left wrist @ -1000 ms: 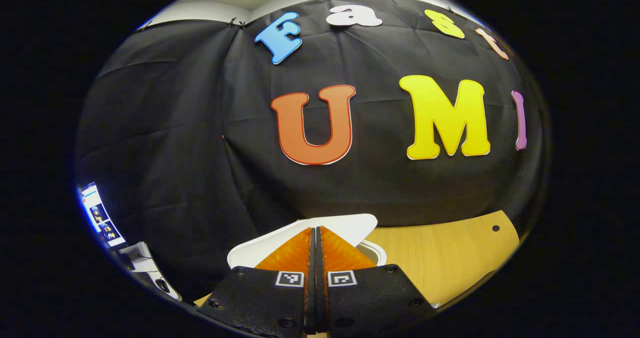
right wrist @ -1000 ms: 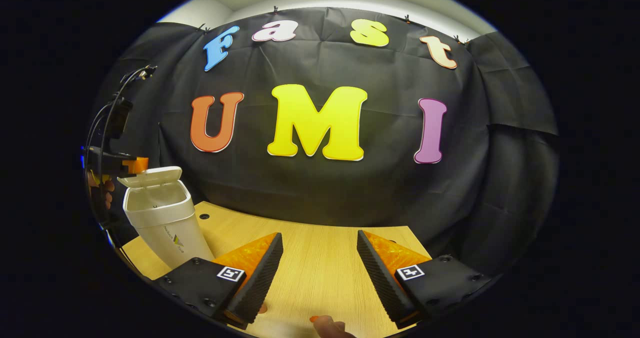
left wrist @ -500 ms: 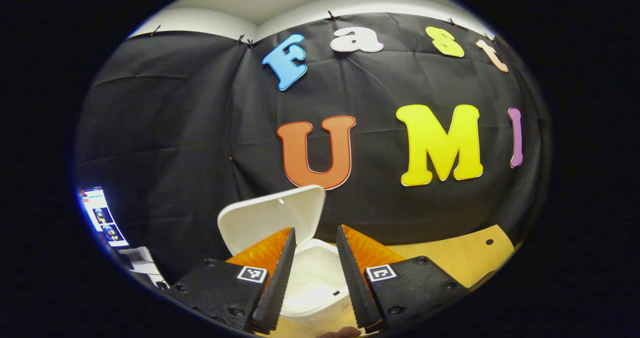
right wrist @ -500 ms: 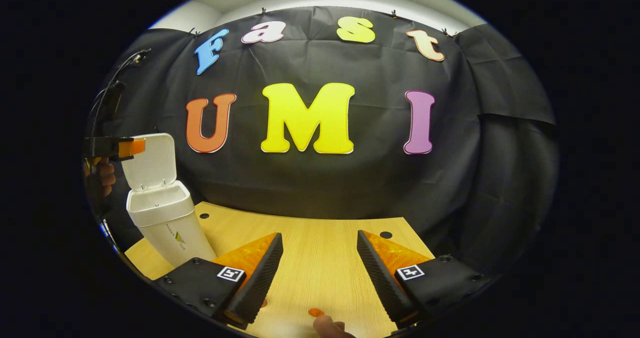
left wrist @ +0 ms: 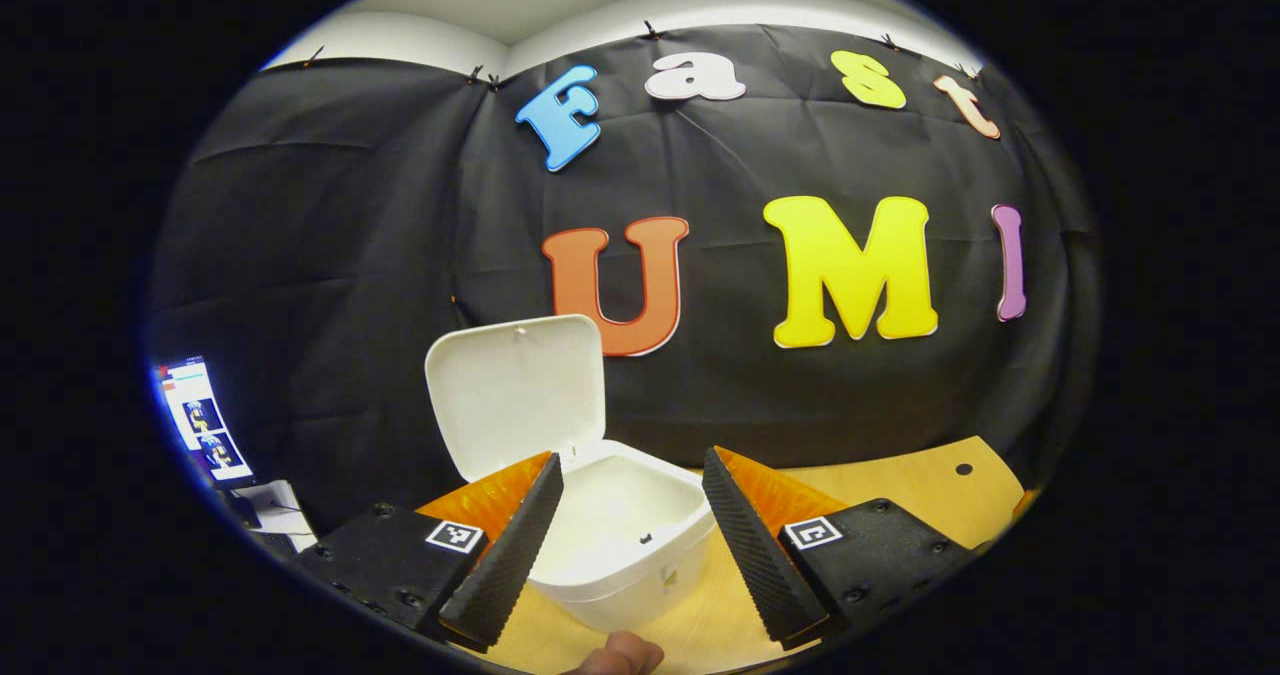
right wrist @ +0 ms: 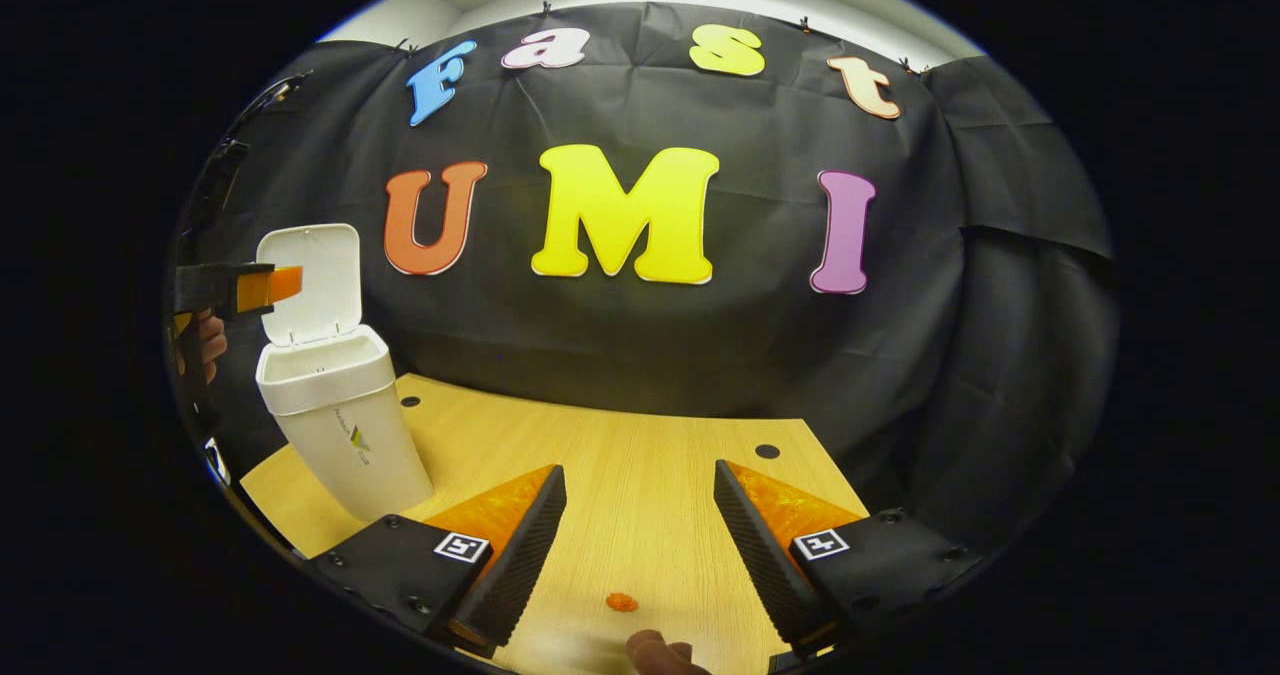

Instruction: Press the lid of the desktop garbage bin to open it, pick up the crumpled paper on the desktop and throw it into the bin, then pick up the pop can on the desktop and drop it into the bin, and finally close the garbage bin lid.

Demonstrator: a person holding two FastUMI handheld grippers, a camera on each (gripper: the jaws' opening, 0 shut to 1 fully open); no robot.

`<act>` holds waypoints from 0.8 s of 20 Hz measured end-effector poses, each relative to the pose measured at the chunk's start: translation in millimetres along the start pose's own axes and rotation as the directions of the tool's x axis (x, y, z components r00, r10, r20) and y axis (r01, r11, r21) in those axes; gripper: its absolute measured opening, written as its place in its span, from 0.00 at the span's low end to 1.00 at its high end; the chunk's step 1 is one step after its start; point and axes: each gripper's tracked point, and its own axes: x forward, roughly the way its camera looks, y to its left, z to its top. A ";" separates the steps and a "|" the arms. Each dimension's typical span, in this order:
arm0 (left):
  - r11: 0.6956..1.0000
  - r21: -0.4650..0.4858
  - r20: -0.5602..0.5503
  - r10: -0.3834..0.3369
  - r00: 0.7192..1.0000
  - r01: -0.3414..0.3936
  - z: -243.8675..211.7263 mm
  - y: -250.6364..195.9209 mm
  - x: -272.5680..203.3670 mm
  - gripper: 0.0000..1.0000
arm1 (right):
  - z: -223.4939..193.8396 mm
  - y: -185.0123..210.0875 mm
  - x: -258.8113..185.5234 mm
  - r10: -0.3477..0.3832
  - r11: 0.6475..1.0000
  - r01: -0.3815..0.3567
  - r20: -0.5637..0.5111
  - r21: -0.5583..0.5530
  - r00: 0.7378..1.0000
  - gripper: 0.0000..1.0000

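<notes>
Our left gripper hangs spread just above the garbage bin, whose lid stands upright beyond the fingers. Our right gripper is spread too, over bare desktop, the bin well off to its left. We cannot see the crumpled paper or can, so we cannot tell which hand is nearer.

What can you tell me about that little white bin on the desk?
The bin is a small, white, plastic-looking tub standing upright near the wooden desk's left edge. Its hinged lid stands open, tilted back; the white inside looks empty. A small logo marks its front. Nothing touches it; the left gripper hovers just before its rim.
</notes>
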 end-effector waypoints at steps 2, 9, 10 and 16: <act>0.999 -0.004 -0.037 -0.052 0.998 0.052 -20.2 -16.7 -7.8 0.94 | -11.4 -1.0 4.8 -0.008 1.000 0.008 -0.025 -0.013 1.000 0.94; 0.985 0.042 -0.205 -0.156 0.966 0.168 -103.7 -57.9 -29.1 0.94 | -63.7 8.1 26.8 0.004 0.998 -0.011 -0.131 -0.055 0.991 0.94; 0.983 0.043 -0.230 -0.166 0.959 0.181 -114.7 -62.1 -30.9 0.94 | -71.0 7.9 29.5 0.000 0.998 -0.009 -0.147 -0.056 0.989 0.94; 0.973 0.060 -0.359 -0.187 0.915 0.222 -171.7 -68.0 -30.1 0.95 | -120.8 8.4 55.4 -0.002 0.999 -0.010 -0.271 -0.044 0.963 0.94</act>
